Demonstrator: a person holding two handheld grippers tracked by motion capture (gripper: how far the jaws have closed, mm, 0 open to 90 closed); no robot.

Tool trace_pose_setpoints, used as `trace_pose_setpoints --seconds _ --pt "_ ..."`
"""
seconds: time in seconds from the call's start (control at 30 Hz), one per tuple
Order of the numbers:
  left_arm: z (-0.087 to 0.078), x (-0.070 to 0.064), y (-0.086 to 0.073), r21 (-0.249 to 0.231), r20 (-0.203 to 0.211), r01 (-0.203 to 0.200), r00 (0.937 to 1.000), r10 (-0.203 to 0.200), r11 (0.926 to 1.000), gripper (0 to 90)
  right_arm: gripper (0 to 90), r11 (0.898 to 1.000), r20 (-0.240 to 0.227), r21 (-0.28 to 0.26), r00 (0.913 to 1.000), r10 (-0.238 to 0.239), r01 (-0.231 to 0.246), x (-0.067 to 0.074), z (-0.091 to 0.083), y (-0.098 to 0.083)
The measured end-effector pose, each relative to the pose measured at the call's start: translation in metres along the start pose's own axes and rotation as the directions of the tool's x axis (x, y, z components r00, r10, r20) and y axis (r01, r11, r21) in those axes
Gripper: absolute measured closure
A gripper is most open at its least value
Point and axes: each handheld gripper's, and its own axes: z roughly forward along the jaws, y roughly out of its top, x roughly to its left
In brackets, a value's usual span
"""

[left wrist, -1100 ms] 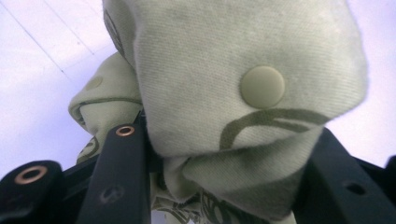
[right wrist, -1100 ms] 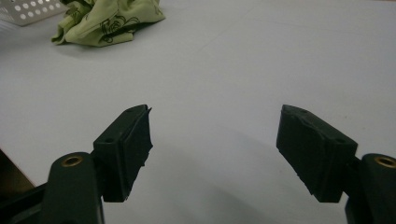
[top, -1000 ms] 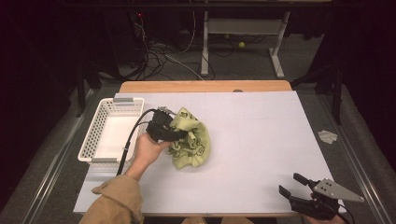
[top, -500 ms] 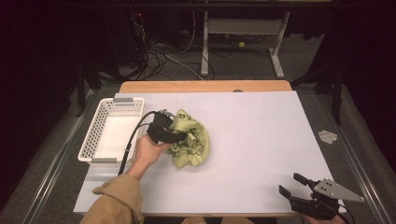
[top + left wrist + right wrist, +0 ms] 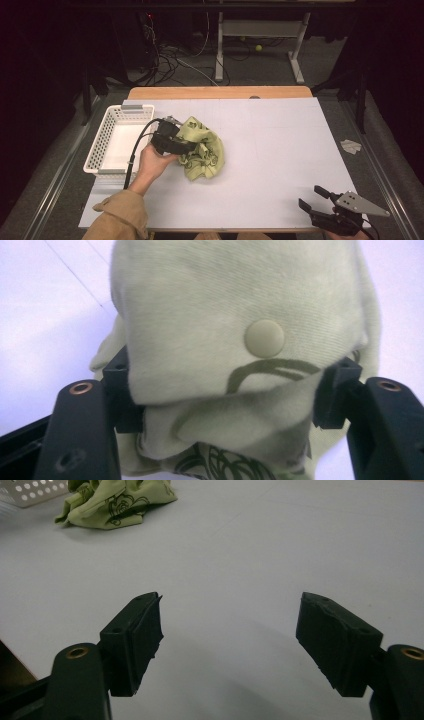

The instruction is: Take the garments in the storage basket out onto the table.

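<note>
High view: crumpled pale-green printed cloth (image 5: pixel 202 150) on table (image 5: pixel 280 150)

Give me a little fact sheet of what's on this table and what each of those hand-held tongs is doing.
Surface: white sheet-covered table
Main item: crumpled pale green cloth with dark printed pattern, lying left of centre
Detail: a round pale button on the cloth
Container: white perforated plastic basket, left of the cloth, nothing visible inside
Left tongs: at the cloth, jaws just been opening, a fold of cloth between them; whether the pads still press is unclear
Right tongs: open, nothing between them, near the table's front right corner, away from the cloth
</note>
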Motion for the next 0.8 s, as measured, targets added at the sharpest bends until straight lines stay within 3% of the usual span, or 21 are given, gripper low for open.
trace_pose_setpoints --seconds 0.47,0.8 --pt "-0.032 0.002 -0.006 -0.022 -0.049 -0.003 0.9988 0.002 0.9997 29.6 27.2 1.0 0.002 0.003 1.0 0.002 -0.002 0.0 0.0 0.0" --pt "-0.047 -0.003 -0.012 -0.057 -0.042 -0.008 0.9991 0.005 0.9983 30.1 27.2 1.0 0.003 0.002 1.0 -0.001 0.001 0.001 0.0 0.0"
